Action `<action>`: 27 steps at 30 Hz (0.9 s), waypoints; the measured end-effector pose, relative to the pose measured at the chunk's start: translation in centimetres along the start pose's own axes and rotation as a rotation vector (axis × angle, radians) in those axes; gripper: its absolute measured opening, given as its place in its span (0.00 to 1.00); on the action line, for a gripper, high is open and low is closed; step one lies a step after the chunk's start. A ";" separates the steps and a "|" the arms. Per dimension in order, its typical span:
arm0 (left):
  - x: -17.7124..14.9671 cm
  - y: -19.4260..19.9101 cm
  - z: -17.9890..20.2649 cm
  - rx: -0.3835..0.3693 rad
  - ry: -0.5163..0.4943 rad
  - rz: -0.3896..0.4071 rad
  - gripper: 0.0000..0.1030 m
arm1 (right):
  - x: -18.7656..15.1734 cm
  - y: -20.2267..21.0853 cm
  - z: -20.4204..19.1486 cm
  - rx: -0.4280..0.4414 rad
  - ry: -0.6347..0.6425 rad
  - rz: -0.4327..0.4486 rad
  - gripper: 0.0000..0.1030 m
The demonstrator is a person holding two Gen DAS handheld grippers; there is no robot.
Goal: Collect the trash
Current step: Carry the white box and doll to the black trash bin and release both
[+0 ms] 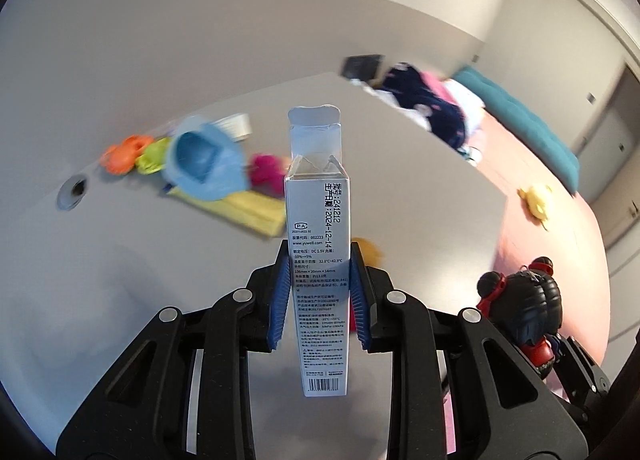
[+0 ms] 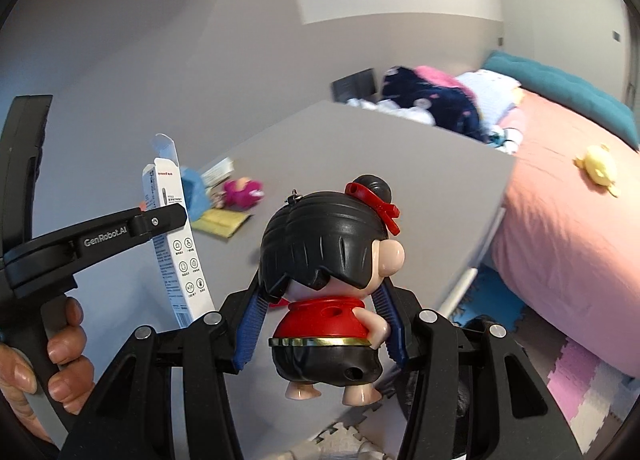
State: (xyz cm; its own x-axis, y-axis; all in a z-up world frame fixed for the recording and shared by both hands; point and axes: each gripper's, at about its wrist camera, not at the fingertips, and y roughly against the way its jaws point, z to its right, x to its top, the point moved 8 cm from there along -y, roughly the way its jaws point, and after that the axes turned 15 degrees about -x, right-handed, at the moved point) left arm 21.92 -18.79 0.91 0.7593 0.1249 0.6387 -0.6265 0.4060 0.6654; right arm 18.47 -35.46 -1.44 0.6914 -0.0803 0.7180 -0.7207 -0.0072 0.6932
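Observation:
My left gripper (image 1: pixel 319 256) is shut on a tall white printed carton (image 1: pixel 318 260) with its top flap open, held upright above the grey table (image 1: pixel 120 260). The carton also shows in the right wrist view (image 2: pixel 178 252), with the left gripper (image 2: pixel 160 219) clamped on it. My right gripper (image 2: pixel 320 296) is shut on a plastic doll (image 2: pixel 332 280) with black hair, red top and red bow, held over the table's near edge. The doll shows at the lower right of the left wrist view (image 1: pixel 524 308).
On the far table lie a blue cup-like toy (image 1: pixel 204 163), orange and green toys (image 1: pixel 132 153), a pink plush (image 1: pixel 266 171), a yellow pouch (image 1: pixel 252 211) and a white dish. A pink bed (image 2: pixel 568 227) with a yellow plush (image 2: pixel 598 167) and clothes (image 2: pixel 432 99) stands on the right.

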 end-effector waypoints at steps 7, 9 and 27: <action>-1.9 -2.3 6.9 -0.068 -0.100 -0.047 0.26 | -1.0 1.1 7.0 -0.078 -0.083 0.004 0.51; -2.8 -3.2 8.7 -0.088 -0.129 -0.070 0.26 | -1.5 1.2 8.7 -0.098 -0.104 0.000 0.51; -11.2 -11.6 23.5 -0.233 -0.417 -0.279 0.26 | -7.0 0.2 27.4 -0.327 -0.338 -0.085 0.51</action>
State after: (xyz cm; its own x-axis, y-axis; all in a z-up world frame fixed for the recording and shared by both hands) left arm 16.51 -46.21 -4.90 0.7273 -0.3658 0.5807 -0.3201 0.5677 0.7585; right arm 12.08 -62.22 -8.04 0.6527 -0.4131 0.6350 -0.5711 0.2824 0.7708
